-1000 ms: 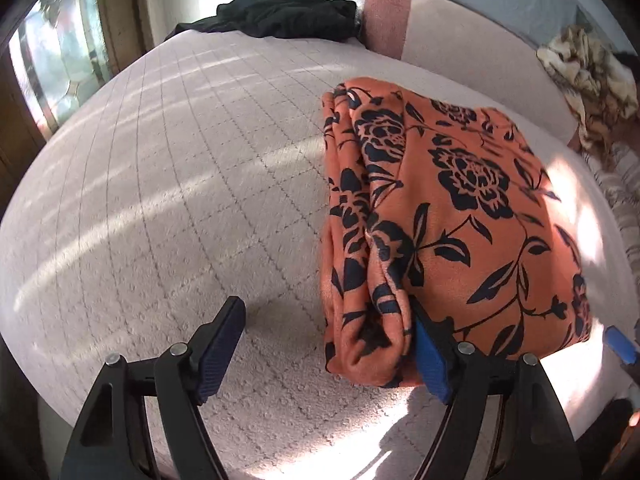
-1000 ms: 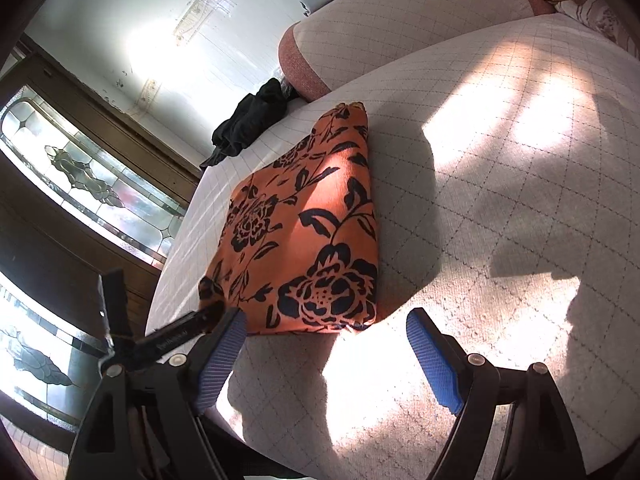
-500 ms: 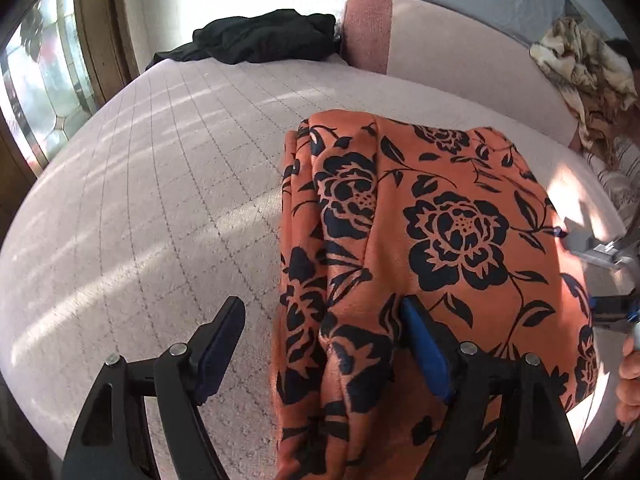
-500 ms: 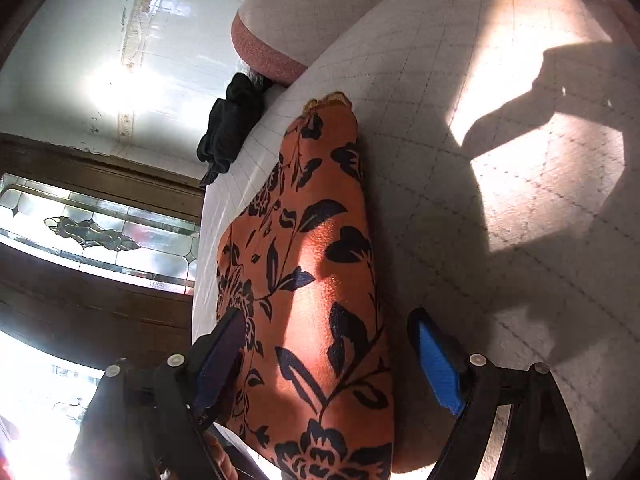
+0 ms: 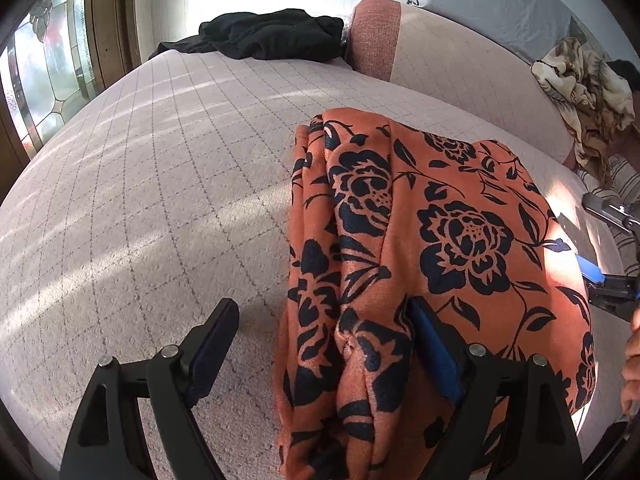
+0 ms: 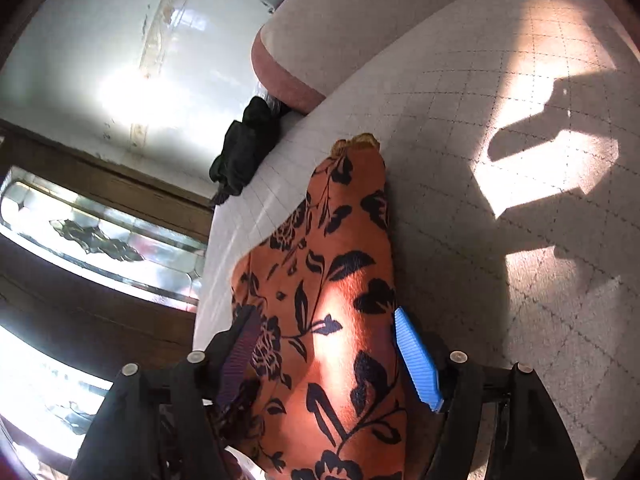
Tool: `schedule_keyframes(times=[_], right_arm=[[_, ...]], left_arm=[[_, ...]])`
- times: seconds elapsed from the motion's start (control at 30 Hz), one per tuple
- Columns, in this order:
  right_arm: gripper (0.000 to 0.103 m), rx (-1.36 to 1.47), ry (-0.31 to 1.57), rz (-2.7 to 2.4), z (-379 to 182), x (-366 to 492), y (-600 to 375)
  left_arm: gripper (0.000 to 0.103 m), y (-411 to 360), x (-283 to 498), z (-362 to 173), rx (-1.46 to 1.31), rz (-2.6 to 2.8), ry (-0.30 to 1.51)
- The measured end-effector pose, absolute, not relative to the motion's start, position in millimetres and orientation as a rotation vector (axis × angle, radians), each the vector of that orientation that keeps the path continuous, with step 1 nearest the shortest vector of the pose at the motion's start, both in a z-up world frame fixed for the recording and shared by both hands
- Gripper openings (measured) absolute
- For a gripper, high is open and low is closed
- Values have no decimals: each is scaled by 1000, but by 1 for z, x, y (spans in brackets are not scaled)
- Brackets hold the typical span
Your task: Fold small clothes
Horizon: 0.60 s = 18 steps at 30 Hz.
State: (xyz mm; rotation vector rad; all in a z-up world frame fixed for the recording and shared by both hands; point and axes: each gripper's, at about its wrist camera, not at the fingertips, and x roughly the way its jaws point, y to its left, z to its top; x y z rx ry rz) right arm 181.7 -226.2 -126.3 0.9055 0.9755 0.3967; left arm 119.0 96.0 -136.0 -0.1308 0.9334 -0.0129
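Observation:
An orange cloth with black flowers (image 5: 460, 232) lies folded on the pale quilted bed (image 5: 160, 200). My left gripper (image 5: 322, 306) is at the cloth's near left corner and its jaws are opening. Its right pad (image 5: 432, 344) is tucked into a fold, and its left pad (image 5: 216, 336) stands apart over the bare bed. In the right wrist view my right gripper (image 6: 324, 314) straddles the cloth (image 6: 344, 280) at its other near corner. Its jaws are closing with the cloth bunched between them, both pads at its sides. The right gripper's blue pad (image 5: 590, 270) shows at the left view's right edge.
A black garment (image 5: 272, 34) lies at the far end of the bed beside a pink bolster (image 5: 376, 36). A crumpled beige patterned cloth (image 5: 584, 92) sits at the far right. A stained-glass window in a dark wood frame (image 6: 100, 236) runs along the left. A person's hand (image 5: 632, 360) shows at right.
Both grippers have closed in on the cloth's near edge. The left one's right pad now sits in a fold. The right gripper rolled, moved over the cloth and now straddles it with narrower jaws.

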Motion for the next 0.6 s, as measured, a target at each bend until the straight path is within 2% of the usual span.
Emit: schedule_keyframes(times=[0.07,0.1,0.13,0.23,0.33,0.37,0.43,0.6], right_arm=[[73,959,1042,349,-147,202,-227],[64,963,1089,371,-157,211,-222],[29,919,1118,402,-157,216,-211],[29,738,1048,388,-124,207,-196],[39,687,1081,276,-130,201,-202],[57,688,1062,282,-129,194,-203],[86,692,1022,304,-124,177,-204],[86,648,1010,339,-117,148,-198]], left_arm=[[87,96,119,-136,-126,-13,935],[87,95,119,-136,-128,-12,935],[87,97,118,-136,-129,-11,936],[88,98,122,-137,-137,-11,938],[88,97,122,-137,-123,-7,934],[88,96,121,-136,-122,-7,934],[88,98,120,-133,-142,-9,943],[87,105,109,-109,-157,-11,909]])
